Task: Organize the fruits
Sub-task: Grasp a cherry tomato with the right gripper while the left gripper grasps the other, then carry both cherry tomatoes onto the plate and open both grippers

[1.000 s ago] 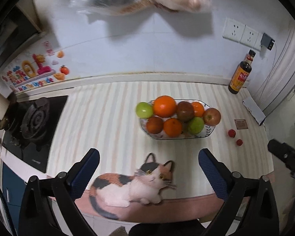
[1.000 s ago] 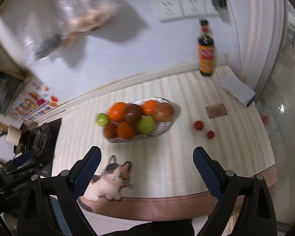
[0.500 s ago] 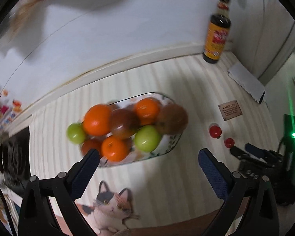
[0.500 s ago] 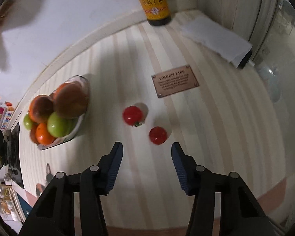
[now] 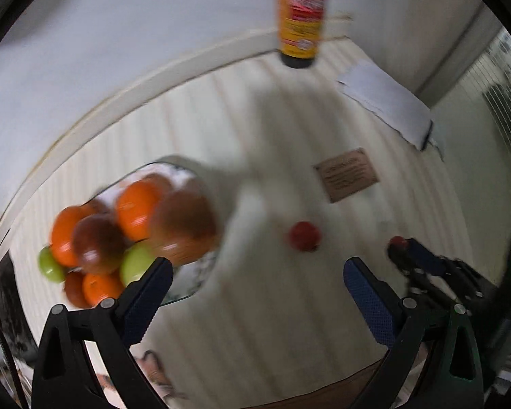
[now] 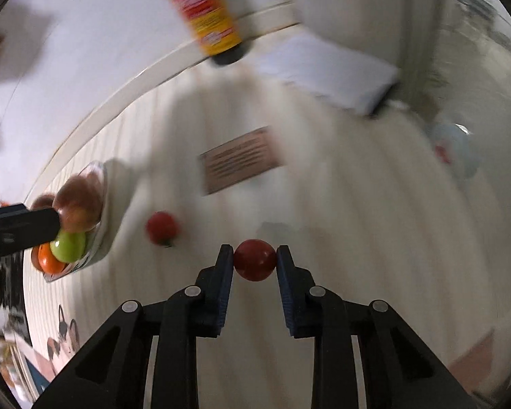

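Right claw [image 6: 254,261] is clamped on a tomato [image 6: 254,259] — small, round, deep red with a glossy skin, pinched on both sides by the blue pads just above the striped desk [image 6: 340,211]. From the left wrist view the same claw [image 5: 403,250] shows at the right, its tip closed over that tomato [image 5: 398,240], only a sliver of red peeking out.

A second tomato [image 6: 162,228] sits free on the desk, near the held one and to its left, a brighter red with a bit of green stem underneath. In the left view this one [image 5: 304,236] lies between the bowl and the right claw, blurred.

Left claw [image 5: 257,284] hangs over the desk with its fingers wide apart — nothing between them.

The bowl [image 5: 190,281] is on the left, heaped: oranges [image 5: 136,209], green apples [image 5: 136,266] and darker reddish-brown fruit [image 5: 184,225] stacked on top of one another, its rim just beside the left finger.

Further back, a brown card [image 6: 240,160] lies flat on the desk, a dark bottle [image 6: 207,13] with a yellow label stands by the wall, and a white folded cloth [image 6: 327,71] rests near the corner.
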The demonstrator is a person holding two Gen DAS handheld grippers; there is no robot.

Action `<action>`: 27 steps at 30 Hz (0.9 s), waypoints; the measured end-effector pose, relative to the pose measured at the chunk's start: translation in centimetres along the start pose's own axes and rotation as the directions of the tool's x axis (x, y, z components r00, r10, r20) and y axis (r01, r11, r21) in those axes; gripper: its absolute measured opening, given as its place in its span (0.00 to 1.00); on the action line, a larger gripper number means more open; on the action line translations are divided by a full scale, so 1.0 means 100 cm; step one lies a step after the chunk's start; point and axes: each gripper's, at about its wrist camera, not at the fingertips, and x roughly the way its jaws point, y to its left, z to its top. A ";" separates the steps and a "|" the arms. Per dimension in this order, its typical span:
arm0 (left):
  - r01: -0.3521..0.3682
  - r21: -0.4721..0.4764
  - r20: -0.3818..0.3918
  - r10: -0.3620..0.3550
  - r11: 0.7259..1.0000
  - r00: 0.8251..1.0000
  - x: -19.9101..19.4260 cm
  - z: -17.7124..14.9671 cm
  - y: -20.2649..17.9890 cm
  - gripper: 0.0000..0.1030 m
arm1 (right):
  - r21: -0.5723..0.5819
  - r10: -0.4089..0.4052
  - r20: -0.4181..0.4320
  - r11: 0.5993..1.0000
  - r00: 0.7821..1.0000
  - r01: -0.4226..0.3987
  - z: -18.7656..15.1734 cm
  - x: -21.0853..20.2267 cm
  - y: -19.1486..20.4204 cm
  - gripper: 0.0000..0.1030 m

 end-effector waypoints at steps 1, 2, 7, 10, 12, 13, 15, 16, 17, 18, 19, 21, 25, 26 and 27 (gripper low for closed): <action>0.007 0.013 -0.009 -0.007 1.000 1.000 0.006 0.002 -0.008 0.99 | 0.019 -0.011 0.009 1.000 1.000 0.010 -0.001 -0.007 -0.011 0.27; 0.017 0.029 -0.023 -0.016 0.999 1.000 0.015 0.005 -0.017 0.97 | 0.037 -0.021 0.012 0.999 1.000 0.021 -0.002 -0.013 -0.021 0.27; 0.043 0.084 -0.073 -0.037 0.996 0.997 0.048 0.014 -0.047 0.90 | 0.088 -0.062 -0.001 0.994 0.998 0.062 -0.007 -0.025 -0.059 0.27; 0.043 0.098 -0.116 -0.032 0.994 0.993 0.068 0.016 -0.058 0.81 | 0.106 -0.068 -0.008 0.992 0.998 0.068 -0.009 -0.027 -0.069 0.27; 0.043 0.104 -0.136 -0.029 0.994 0.990 0.077 0.017 -0.061 0.79 | 0.109 -0.070 -0.003 0.992 0.998 0.070 -0.009 -0.030 -0.069 0.27; 0.040 0.107 -0.140 -0.025 0.993 0.990 0.080 0.017 -0.062 0.79 | 0.109 -0.069 -0.001 0.992 0.998 0.069 -0.009 -0.032 -0.069 0.27; 0.035 0.111 -0.152 -0.018 0.993 0.988 0.088 0.017 -0.063 0.76 | 0.111 -0.067 0.003 0.992 0.998 0.066 -0.008 -0.034 -0.073 0.27; 0.039 0.105 -0.159 -0.022 0.994 0.987 0.091 0.018 -0.062 0.72 | 0.109 -0.065 0.005 0.992 0.998 0.065 -0.008 -0.035 -0.074 0.27; 0.045 0.096 -0.170 -0.028 0.994 0.985 0.095 0.018 -0.061 0.67 | 0.108 -0.062 0.006 0.992 0.998 0.061 -0.007 -0.036 -0.074 0.27; 0.048 0.082 -0.181 -0.032 0.995 0.983 0.098 0.017 -0.059 0.65 | 0.105 -0.060 0.007 0.993 0.998 0.059 -0.008 -0.038 -0.073 0.27; 0.058 0.068 -0.188 -0.044 0.996 0.981 0.101 0.017 -0.058 0.65 | 0.100 -0.059 0.008 0.993 0.998 0.057 -0.007 -0.038 -0.071 0.27; 0.071 0.044 -0.181 -0.062 0.996 0.982 0.101 0.018 -0.054 0.62 | 0.091 -0.051 0.008 0.995 0.999 0.050 -0.006 -0.040 -0.069 0.27; 0.074 0.022 -0.168 -0.070 0.997 0.983 0.100 0.021 -0.050 0.56 | 0.076 -0.046 0.012 0.996 0.999 0.045 -0.007 -0.042 -0.066 0.27; 0.076 0.017 -0.165 -0.072 0.997 0.984 0.099 0.023 -0.048 0.53 | 0.075 -0.045 0.012 0.996 0.999 0.044 -0.007 -0.043 -0.066 0.27; 0.077 0.009 -0.159 -0.075 0.997 0.984 0.098 0.024 -0.046 0.51 | 0.072 -0.045 0.013 0.996 0.999 0.044 -0.007 -0.044 -0.066 0.27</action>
